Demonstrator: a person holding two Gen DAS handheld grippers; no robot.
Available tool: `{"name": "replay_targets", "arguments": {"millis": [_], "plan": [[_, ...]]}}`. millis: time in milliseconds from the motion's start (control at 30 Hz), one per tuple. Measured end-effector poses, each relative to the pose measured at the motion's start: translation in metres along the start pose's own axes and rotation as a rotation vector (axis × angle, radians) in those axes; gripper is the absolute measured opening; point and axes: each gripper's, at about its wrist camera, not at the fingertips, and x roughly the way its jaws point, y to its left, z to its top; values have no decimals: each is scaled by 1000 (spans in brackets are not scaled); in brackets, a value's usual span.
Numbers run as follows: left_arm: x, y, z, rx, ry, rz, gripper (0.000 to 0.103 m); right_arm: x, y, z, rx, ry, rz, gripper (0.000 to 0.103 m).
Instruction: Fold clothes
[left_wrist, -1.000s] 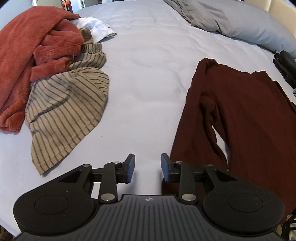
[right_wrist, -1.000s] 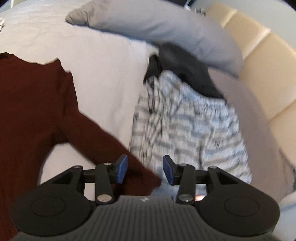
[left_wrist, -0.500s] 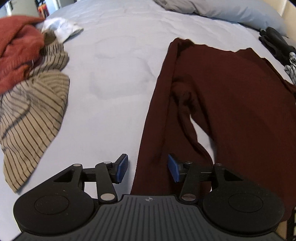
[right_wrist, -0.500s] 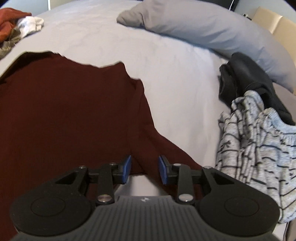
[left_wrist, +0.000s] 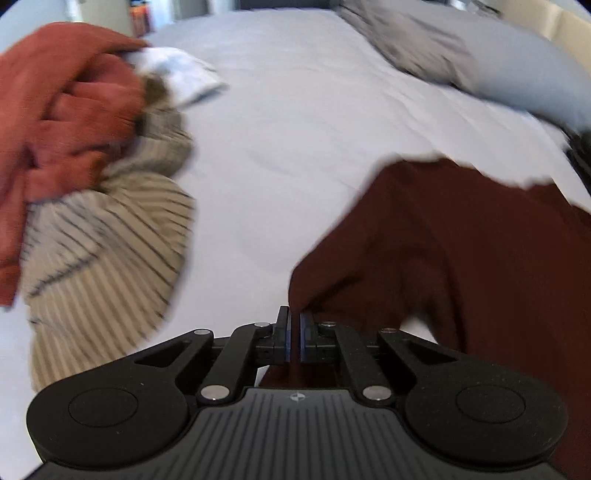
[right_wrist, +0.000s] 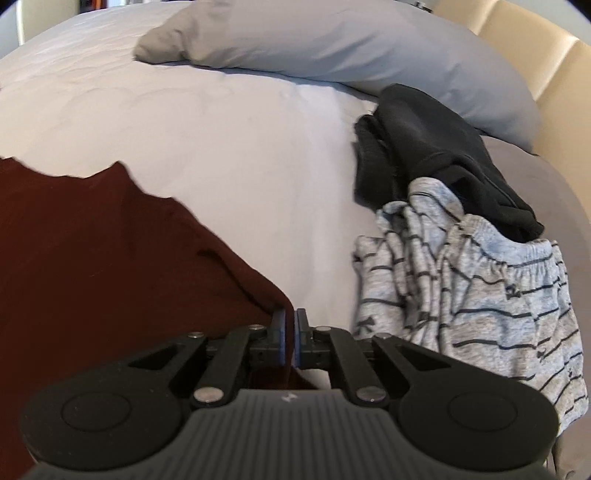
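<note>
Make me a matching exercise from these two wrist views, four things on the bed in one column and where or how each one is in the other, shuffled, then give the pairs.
1. maroon shirt
2. black garment
3. rust-orange garment
4. grey pillow

A. heaped on the tan striped garment
B. along the headboard
C. pinched by both grippers
D. lying on the grey striped shorts

Pairs: 1-C, 2-D, 3-A, 4-B

free: bare sheet (left_wrist: 303, 122) in middle | blocked left: striped beige garment (left_wrist: 107, 251) | blocked right: grey striped shorts (right_wrist: 480, 280), pillow (right_wrist: 332, 40)

Dark maroon shirt (left_wrist: 461, 258) lies spread on the bed, its near edges lifted.
</note>
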Motion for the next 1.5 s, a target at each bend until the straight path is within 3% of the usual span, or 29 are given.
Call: {"name": "replay_targets", "arguments": {"millis": [267, 367, 467, 500, 533, 600, 800, 1033, 1267, 1500], "plan": [[19, 13, 12, -43, 30, 92, 4, 12, 1, -1, 7, 35, -11, 6], [16, 8, 8, -8, 24, 117, 16, 8, -2, -3, 27, 31, 7, 11], [4, 1, 5, 14, -12, 133, 42, -5, -3, -6, 39, 10, 36, 15], [-2, 0, 3, 18, -30, 137, 50, -10, -3, -7, 42, 1, 46, 21], [-8, -2, 2, 23, -46, 141, 50, -15, -2, -8, 43, -8, 54, 32], [-19, -6, -1, 34, -63, 138, 50, -29, 1, -13, 44, -28, 72, 34], [-52, -24, -29, 68, -44, -1, 50, -64, 12, -44, 57, -27, 168, 34], [-77, -52, -85, 100, 38, -169, 49, -92, 34, -108, 38, 40, 295, 33], [-81, -76, -136, 156, 109, -240, 50, -114, 39, -160, 78, 89, 373, 33], [-75, -90, -158, 168, 162, -270, 49, -124, 43, -197, 89, 137, 410, 33]]}}
